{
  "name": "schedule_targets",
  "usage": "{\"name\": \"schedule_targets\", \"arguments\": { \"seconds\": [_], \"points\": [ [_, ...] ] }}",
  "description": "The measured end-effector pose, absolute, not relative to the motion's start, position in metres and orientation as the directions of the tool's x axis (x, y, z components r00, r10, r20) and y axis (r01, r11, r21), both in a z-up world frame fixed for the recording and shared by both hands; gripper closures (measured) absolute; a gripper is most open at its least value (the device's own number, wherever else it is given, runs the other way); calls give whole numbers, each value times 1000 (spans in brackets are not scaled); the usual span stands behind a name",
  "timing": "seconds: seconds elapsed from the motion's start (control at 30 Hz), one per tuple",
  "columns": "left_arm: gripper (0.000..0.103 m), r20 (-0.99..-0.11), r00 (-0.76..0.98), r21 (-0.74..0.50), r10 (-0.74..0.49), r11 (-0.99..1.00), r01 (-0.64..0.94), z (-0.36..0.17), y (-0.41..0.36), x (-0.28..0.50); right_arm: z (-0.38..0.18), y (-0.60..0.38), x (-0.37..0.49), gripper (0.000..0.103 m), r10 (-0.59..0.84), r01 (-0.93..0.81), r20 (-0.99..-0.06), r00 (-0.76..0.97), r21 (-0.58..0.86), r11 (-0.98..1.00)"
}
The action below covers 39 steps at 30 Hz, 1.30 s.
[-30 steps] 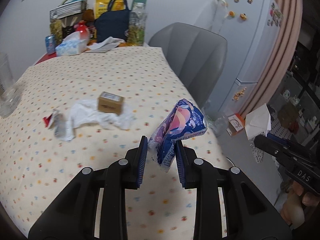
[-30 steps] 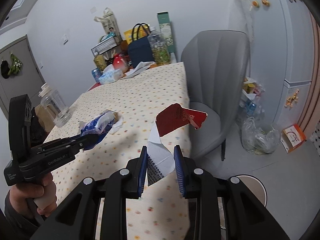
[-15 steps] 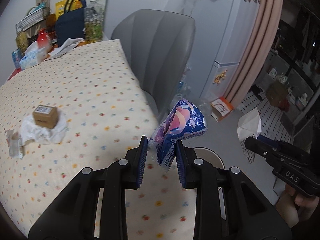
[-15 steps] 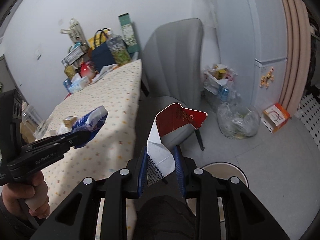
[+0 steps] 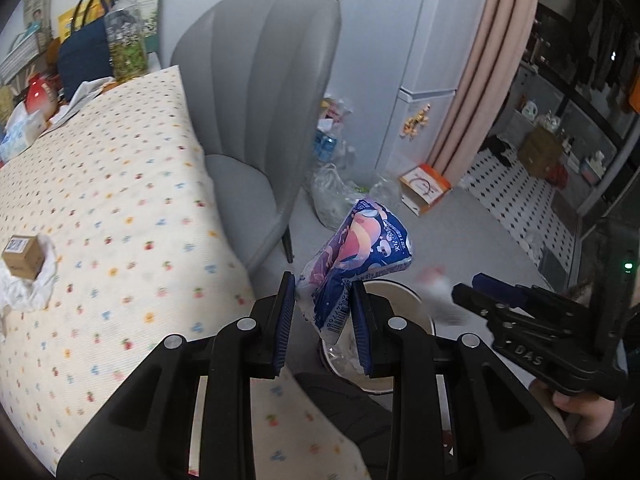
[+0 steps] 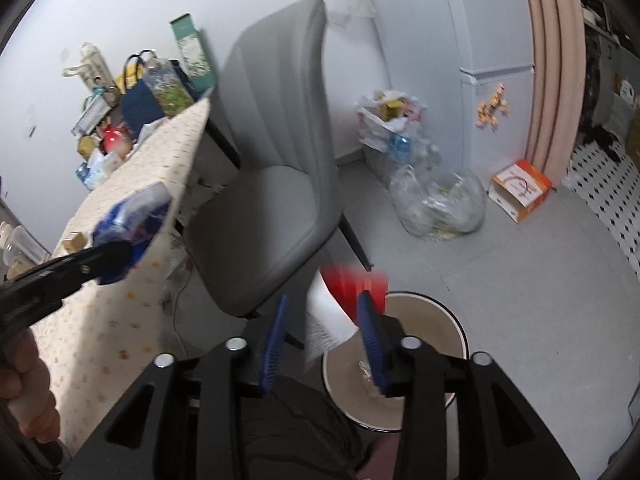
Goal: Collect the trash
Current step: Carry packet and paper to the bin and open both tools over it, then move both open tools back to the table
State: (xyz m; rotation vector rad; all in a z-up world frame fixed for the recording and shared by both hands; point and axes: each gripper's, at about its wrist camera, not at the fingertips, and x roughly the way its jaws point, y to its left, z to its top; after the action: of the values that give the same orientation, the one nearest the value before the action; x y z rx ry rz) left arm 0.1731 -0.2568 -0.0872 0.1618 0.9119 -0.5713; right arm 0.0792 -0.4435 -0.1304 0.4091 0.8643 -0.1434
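Observation:
My left gripper [image 5: 323,322] is shut on a blue and pink snack wrapper [image 5: 356,256], held beyond the table edge above a round cream bin [image 5: 404,296] on the floor. The wrapper also shows in the right wrist view [image 6: 132,216]. My right gripper [image 6: 322,344] has its jaws apart over the bin [image 6: 432,316]. A red and white torn carton [image 6: 340,304] is blurred between the jaws, loose and falling. In the left wrist view the carton [image 5: 436,292] is a blur in front of my right gripper [image 5: 472,290]. A brown box [image 5: 22,256] on white tissue [image 5: 32,296] lies on the table.
The dotted tablecloth table [image 5: 120,208] is at left with a grey chair [image 5: 256,92] beside it. Clear bags of rubbish [image 6: 436,200] and an orange box [image 6: 520,190] sit on the floor by the fridge [image 5: 400,40]. A bag, jar and tissues crowd the table's far end.
Both grippers swung from the table out over the floor bin. My right gripper opened and the red and white carton is dropping. My left gripper keeps its hold on the wrapper.

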Motion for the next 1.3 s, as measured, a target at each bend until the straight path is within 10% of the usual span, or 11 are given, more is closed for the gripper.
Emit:
{"name": "schedule_targets", "arguments": {
  "seconds": [0.6, 0.9, 1.3],
  "points": [
    [74, -843, 317, -134, -435, 741, 658, -125, -347, 164, -116, -516, 27, 31, -114, 467, -754, 647, 274, 841],
    [13, -837, 283, -167, -469, 711, 683, -128, -373, 154, -106, -539, -1, 24, -168, 522, -743, 648, 273, 808],
    [6, -753, 479, -185, -451, 844, 503, -80, -276, 166, -93, -490, 20, 8, -103, 412, -685, 721, 304, 859]
  ]
}}
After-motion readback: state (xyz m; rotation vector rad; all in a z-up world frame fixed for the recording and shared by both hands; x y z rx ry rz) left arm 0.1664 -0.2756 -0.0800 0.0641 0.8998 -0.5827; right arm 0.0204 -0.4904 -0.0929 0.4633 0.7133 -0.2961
